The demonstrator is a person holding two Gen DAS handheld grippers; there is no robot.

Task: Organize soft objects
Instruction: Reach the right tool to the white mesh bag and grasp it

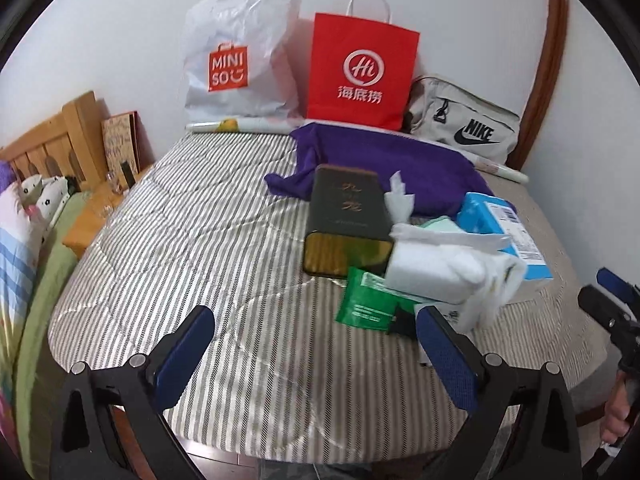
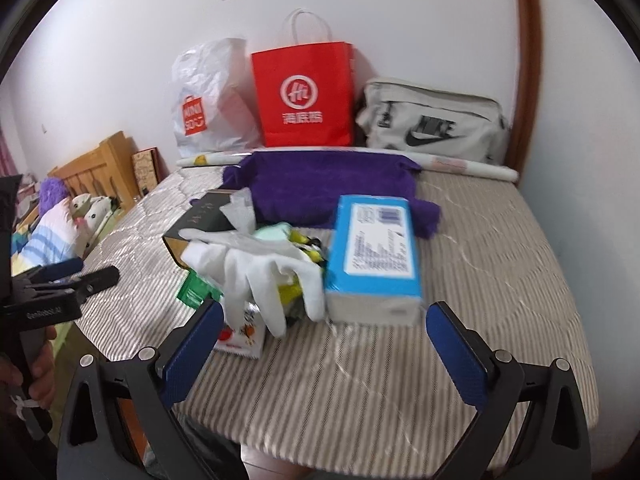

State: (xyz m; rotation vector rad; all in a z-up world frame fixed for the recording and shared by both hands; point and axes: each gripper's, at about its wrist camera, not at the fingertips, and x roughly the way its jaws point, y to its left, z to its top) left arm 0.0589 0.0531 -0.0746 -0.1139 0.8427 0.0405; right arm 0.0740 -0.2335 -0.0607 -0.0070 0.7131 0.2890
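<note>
A pile sits on the striped mattress (image 1: pixel 192 240): a white glove (image 2: pixel 264 268), a white folded cloth (image 1: pixel 436 268), a green packet (image 1: pixel 366 300), a dark tin (image 1: pixel 346 224) lying on its side and a blue box (image 2: pixel 374 256). A purple cloth (image 2: pixel 332 188) lies behind the pile; it also shows in the left wrist view (image 1: pixel 384 168). My left gripper (image 1: pixel 316 348) is open and empty, just in front of the green packet. My right gripper (image 2: pixel 324 348) is open and empty, just in front of the glove and blue box.
A white Miniso bag (image 1: pixel 236 60), a red paper bag (image 1: pixel 360 76) and a grey Nike bag (image 1: pixel 464 124) stand against the back wall. A wooden headboard (image 1: pixel 52 140) and bedding lie at the left. A small printed carton (image 2: pixel 240 332) lies under the glove.
</note>
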